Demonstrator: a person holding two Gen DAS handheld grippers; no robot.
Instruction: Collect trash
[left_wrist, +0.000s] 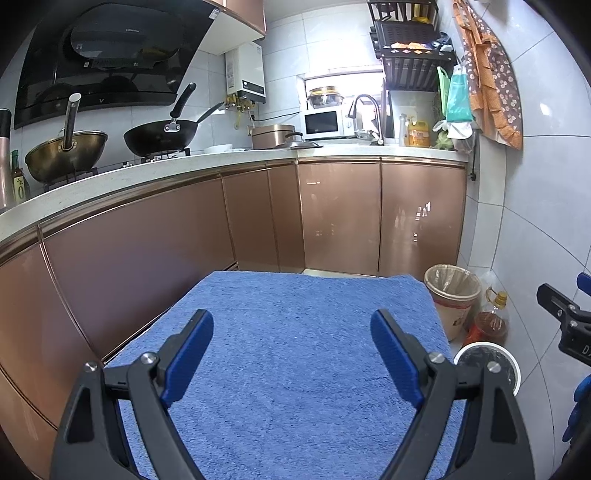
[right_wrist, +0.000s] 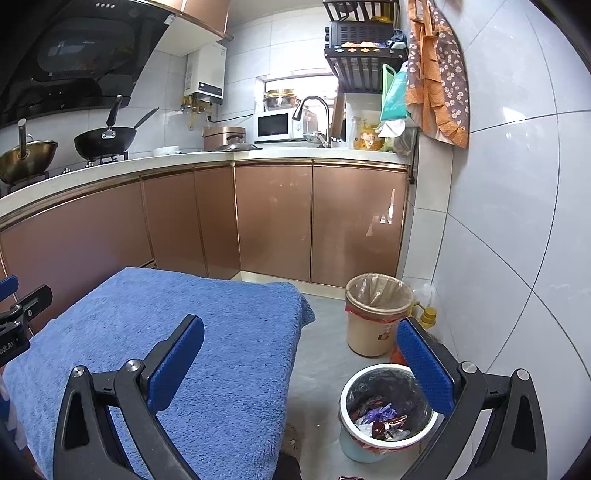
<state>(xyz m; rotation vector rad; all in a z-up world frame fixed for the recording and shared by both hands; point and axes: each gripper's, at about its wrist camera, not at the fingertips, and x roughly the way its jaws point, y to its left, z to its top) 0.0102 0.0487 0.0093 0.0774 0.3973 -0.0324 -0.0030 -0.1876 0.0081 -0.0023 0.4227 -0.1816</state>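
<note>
A small white bin with a black liner stands on the floor right of the table; it holds several wrappers in red, purple and white. Its rim also shows in the left wrist view. A blue towel covers the table, and no trash shows on it. My left gripper is open and empty above the towel. My right gripper is open and empty, its left finger over the towel and its right finger above the bin.
A taller beige bin with a clear liner stands by the wall, an oil bottle beside it. Copper cabinet doors run behind the table under a counter with woks, a microwave and a sink tap. A tiled wall is at right.
</note>
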